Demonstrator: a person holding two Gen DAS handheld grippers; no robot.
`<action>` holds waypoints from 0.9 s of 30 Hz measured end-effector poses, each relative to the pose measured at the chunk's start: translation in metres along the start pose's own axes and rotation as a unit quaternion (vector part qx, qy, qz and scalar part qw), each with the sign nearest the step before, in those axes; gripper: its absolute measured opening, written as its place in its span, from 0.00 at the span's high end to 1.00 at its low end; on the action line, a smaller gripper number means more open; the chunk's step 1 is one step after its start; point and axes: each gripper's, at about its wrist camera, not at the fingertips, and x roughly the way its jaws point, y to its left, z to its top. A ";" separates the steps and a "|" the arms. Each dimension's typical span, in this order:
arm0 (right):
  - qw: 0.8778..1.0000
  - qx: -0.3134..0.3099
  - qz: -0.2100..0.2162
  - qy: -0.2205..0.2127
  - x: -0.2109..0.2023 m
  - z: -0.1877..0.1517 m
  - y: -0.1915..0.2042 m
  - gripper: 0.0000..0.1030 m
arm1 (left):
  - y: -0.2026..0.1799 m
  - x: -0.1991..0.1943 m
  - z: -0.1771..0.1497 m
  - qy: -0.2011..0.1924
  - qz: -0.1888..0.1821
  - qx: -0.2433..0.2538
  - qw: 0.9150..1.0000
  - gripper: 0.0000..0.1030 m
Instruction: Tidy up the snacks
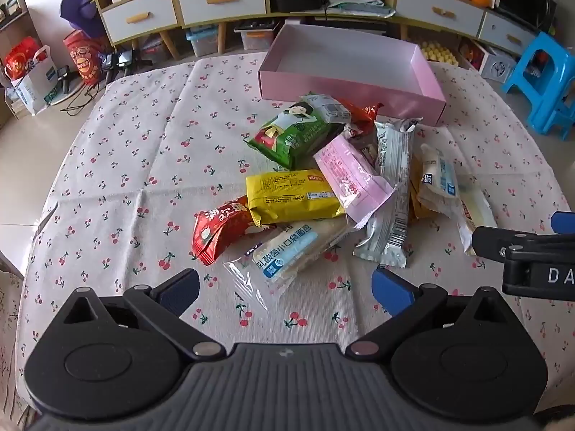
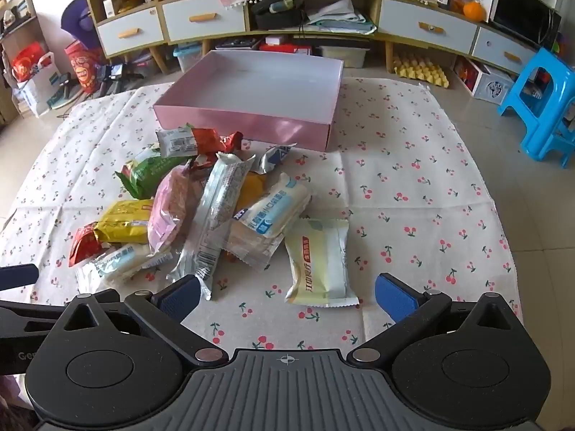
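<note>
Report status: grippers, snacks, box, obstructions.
Left gripper and right gripper open, empty. Snack pile on tablecloth, pink box empty behind it. Path clear.

Snack pile [image 1: 334, 179] on tablecloth [image 1: 143, 165], just before open box [image 1: 345, 82]

The orange packet [image 2: 251, 188] lies mostly buried under the snack pile; the right gripper [image 1: 532, 262] is cut off at the left-wrist view's edge.

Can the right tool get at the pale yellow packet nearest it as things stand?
Probably yes. The pale yellow packet lies flat on the tablecloth at the pile's edge, nothing on top, and the right tool hangs open just before it.
</note>
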 end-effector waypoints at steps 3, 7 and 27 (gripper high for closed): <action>1.000 0.000 0.000 0.000 0.000 0.000 0.000 0.00 | 0.000 0.000 0.000 0.000 0.000 0.000 1.000 0.01; 1.000 -0.001 -0.001 -0.001 0.001 0.000 0.001 0.00 | 0.000 0.000 0.000 0.001 -0.001 -0.001 1.000 0.01; 1.000 -0.004 -0.002 0.002 0.003 -0.001 0.002 0.00 | -0.001 0.002 -0.006 0.004 -0.006 -0.002 1.000 0.01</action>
